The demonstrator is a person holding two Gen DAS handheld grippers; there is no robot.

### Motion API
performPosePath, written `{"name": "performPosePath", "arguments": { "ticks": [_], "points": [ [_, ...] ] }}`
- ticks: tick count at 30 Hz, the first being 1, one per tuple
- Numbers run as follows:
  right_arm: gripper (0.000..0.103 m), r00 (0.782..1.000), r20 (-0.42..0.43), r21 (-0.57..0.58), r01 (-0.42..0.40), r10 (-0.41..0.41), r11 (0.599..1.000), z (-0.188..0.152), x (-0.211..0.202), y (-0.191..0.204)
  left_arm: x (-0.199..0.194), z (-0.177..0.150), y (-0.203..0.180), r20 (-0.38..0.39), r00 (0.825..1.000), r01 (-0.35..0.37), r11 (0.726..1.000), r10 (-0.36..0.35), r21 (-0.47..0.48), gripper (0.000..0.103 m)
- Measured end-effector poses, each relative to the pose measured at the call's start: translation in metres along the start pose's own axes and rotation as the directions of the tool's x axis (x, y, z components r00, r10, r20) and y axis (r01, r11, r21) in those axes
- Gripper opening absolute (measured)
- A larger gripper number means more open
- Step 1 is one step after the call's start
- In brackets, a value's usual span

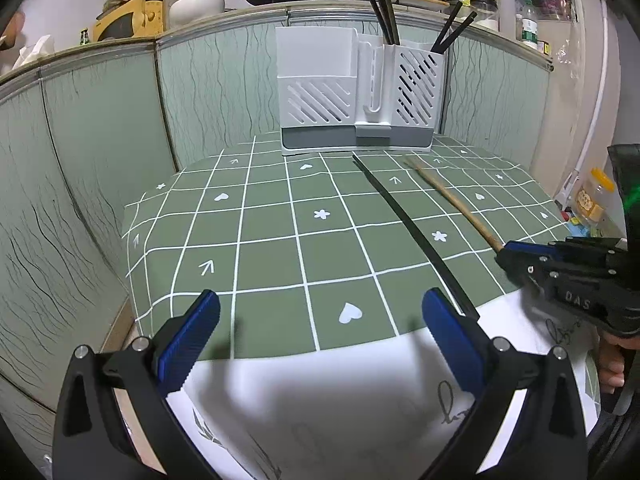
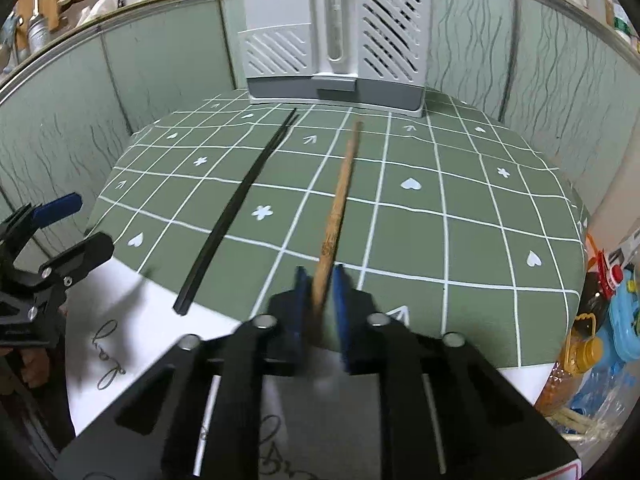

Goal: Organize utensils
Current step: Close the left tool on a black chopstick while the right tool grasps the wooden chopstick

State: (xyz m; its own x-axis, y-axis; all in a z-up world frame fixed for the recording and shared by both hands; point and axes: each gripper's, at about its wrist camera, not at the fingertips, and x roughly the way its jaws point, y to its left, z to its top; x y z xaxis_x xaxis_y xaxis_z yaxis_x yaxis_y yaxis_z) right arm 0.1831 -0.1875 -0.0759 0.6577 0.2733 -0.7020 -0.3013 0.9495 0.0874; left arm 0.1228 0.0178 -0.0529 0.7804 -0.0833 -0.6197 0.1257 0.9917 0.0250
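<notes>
A white slotted utensil holder (image 1: 356, 92) stands at the table's far edge, with dark chopsticks (image 1: 384, 12) upright in its right compartment; it also shows in the right wrist view (image 2: 340, 44). A black chopstick pair (image 1: 416, 236) (image 2: 236, 212) lies diagonally on the green checked cloth. A wooden chopstick (image 1: 452, 202) (image 2: 338, 204) lies to its right. My right gripper (image 2: 320, 284) (image 1: 506, 252) is shut on the wooden chopstick's near end. My left gripper (image 1: 320, 324) is open and empty above the table's near edge, left of the black pair.
The green checked cloth (image 1: 260, 256) covers the table, with white printed paper (image 1: 340, 392) at the near edge. Green panel walls (image 1: 100, 140) enclose the left and back. Pans and jars sit on the ledge above. Bottles and toys (image 2: 600, 312) lie beyond the right edge.
</notes>
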Motion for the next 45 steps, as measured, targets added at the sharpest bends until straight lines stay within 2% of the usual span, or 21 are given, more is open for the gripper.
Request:
{"name": "performPosePath", "arguments": {
  "ticks": [4,11,14,16,17,19,23,26,28,30,39,45],
  "points": [
    [0.007,1.0,0.003,0.023,0.014,-0.014,1.0,0.0,-0.001,-0.006,0.002,0.002,-0.004,-0.003,1.0,0.003,1.0,-0.003,-0.005,0.098],
    [0.007,1.0,0.001,0.049,0.028,-0.028,0.998,-0.004,-0.005,-0.022,0.008,0.008,-0.026,-0.008,0.999,0.05,0.999,-0.05,0.01,0.098],
    [0.007,0.999,0.0,0.052,0.035,-0.035,0.998,-0.008,-0.009,-0.028,0.012,0.012,-0.039,-0.013,0.997,0.07,0.997,-0.07,0.033,0.093],
    [0.007,0.999,0.001,0.058,0.044,-0.044,0.997,-0.01,-0.011,-0.033,0.018,0.014,-0.048,-0.033,0.997,0.076,0.996,-0.074,0.055,0.08],
    [0.007,0.999,0.002,0.059,0.049,-0.049,0.997,-0.01,-0.012,-0.035,0.022,0.014,-0.052,-0.05,0.996,0.078,0.995,-0.075,0.063,0.078],
    [0.007,0.999,0.005,0.064,0.054,-0.054,0.997,-0.011,-0.014,-0.038,0.029,0.013,-0.057,-0.076,0.993,0.092,0.994,-0.087,0.065,0.064],
    [0.007,0.998,0.014,0.072,0.062,-0.063,0.995,-0.015,-0.016,-0.042,0.039,0.011,-0.063,-0.099,0.99,0.108,0.992,-0.101,0.063,0.053],
    [0.007,0.997,0.019,0.064,0.073,-0.074,0.995,-0.016,-0.017,-0.041,0.041,0.01,-0.068,-0.094,0.992,0.094,0.993,-0.086,0.077,0.041],
    [0.007,0.996,0.02,0.055,0.082,-0.083,0.995,-0.016,-0.018,-0.039,0.042,0.011,-0.07,-0.09,0.993,0.083,0.993,-0.076,0.078,0.018],
    [0.007,0.996,0.021,0.06,0.086,-0.087,0.994,-0.016,-0.017,-0.039,0.044,0.012,-0.067,-0.086,0.995,0.059,0.996,-0.053,0.071,0.007],
    [0.007,0.996,0.024,0.081,0.088,-0.09,0.993,-0.018,-0.018,-0.039,0.04,0.011,-0.058,-0.081,0.992,0.095,0.995,-0.092,0.027,0.006],
    [0.007,0.994,0.069,0.083,0.084,-0.09,0.993,-0.011,-0.035,-0.037,0.02,0.018,-0.052,-0.038,0.995,0.09,0.995,-0.089,0.038,0.006]
  ]
}}
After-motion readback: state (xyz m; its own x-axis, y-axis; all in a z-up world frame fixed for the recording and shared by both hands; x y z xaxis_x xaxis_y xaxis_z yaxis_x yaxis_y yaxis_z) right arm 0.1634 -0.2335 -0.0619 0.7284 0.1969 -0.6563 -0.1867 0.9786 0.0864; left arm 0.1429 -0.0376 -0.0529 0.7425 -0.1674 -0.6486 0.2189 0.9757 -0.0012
